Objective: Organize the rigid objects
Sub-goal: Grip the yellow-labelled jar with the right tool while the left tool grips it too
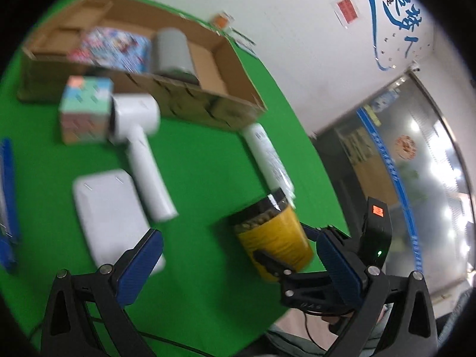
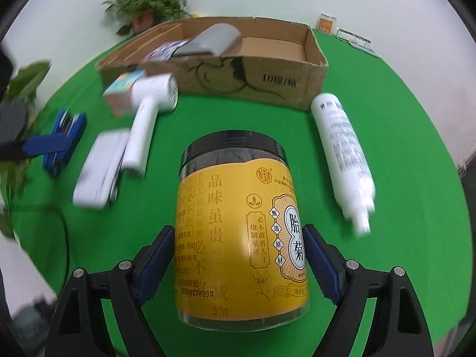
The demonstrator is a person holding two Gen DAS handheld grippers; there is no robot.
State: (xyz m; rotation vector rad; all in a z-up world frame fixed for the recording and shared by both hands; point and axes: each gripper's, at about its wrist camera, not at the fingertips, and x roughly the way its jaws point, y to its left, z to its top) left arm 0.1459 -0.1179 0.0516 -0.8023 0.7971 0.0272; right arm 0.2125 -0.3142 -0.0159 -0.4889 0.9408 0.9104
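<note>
Right gripper [image 2: 238, 255]: blue pads set against both sides of the yellow-labelled jar [image 2: 238, 226], low on its body; held.

Jar: clear plastic, black lid [image 2: 233, 148], yellow label with printed characters, dried brownish contents visible under the lid in the left wrist view. It tilts, lid end toward the cardboard box [image 2: 253, 80], over the green table [image 2: 401, 163].

Left gripper [image 1: 241, 263]: jaws wide apart, nothing between them, hovering above the table with one blue pad over the near corner of the flat white case [image 1: 110, 214]. It angles downward. The right gripper and jar appear just beyond its other pad.

Cardboard box: open-topped tray at the far side of the table. Contents: a grey cylinder [image 2: 214, 41] lying on its side and a flat packet with a colourful print [image 2: 162, 52]; the right portion of the box floor is bare.

On the table outside the box:
- White tube bottle [image 2: 342, 154], lying to the right of the jar, cap toward the viewer.
- White handheld device with round head and long handle [image 2: 142, 131], lying left of the jar.
- Pastel cube box [image 2: 122, 95], touching or just behind the device's head.
- Flat white case, beside the handle.
- Blue object [image 2: 64, 139] at the far left, blurred.

Behind the table: potted plant [image 2: 148, 0] against the white wall.
</note>
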